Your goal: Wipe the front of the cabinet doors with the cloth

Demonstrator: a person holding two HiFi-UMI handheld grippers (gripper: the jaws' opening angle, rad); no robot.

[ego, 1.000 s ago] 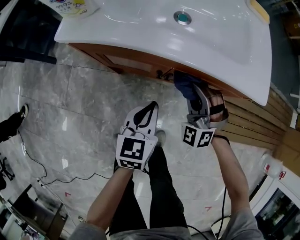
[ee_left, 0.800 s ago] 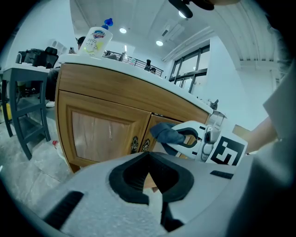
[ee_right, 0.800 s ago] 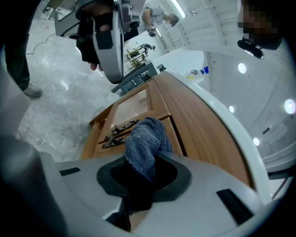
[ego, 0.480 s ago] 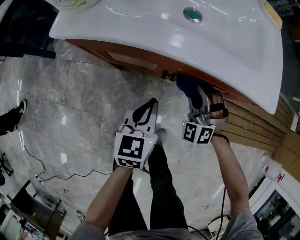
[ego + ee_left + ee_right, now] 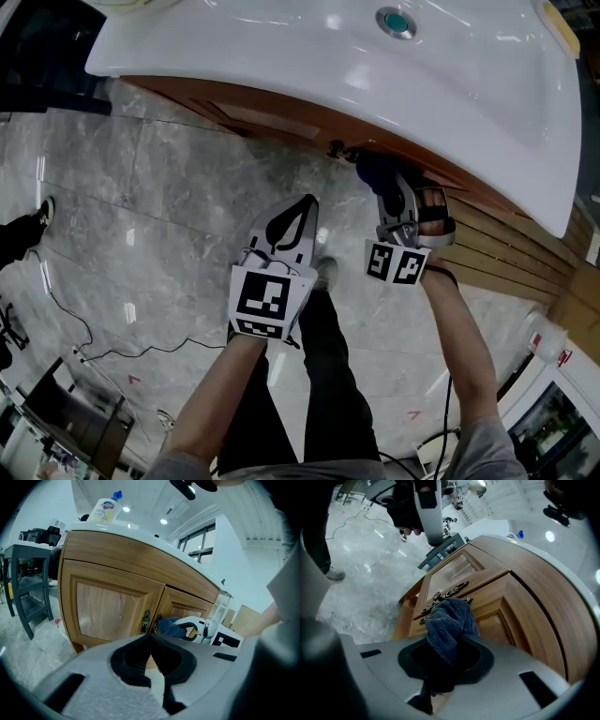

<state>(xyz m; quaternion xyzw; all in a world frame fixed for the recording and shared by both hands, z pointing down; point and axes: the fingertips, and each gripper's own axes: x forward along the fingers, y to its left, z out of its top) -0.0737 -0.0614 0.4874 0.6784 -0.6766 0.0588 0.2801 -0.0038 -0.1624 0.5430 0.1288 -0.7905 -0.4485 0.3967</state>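
Wiping seems barely underway: the right claw pinches the cloth against the handles of the cabinet doors, while the left claw is pressed together, empty.

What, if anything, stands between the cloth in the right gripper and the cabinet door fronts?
Nothing visible. The blue cloth, clamped in the right gripper, lies right at the cabinet doors, beside their ornate handles.

The head view looks steeply down from above the glossy white basin top onto the brown wooden panelled cabinet beneath. The left gripper view faces that cabinet from low, farther back; the right gripper view sits close against it. All share its ornate dark metal handles.
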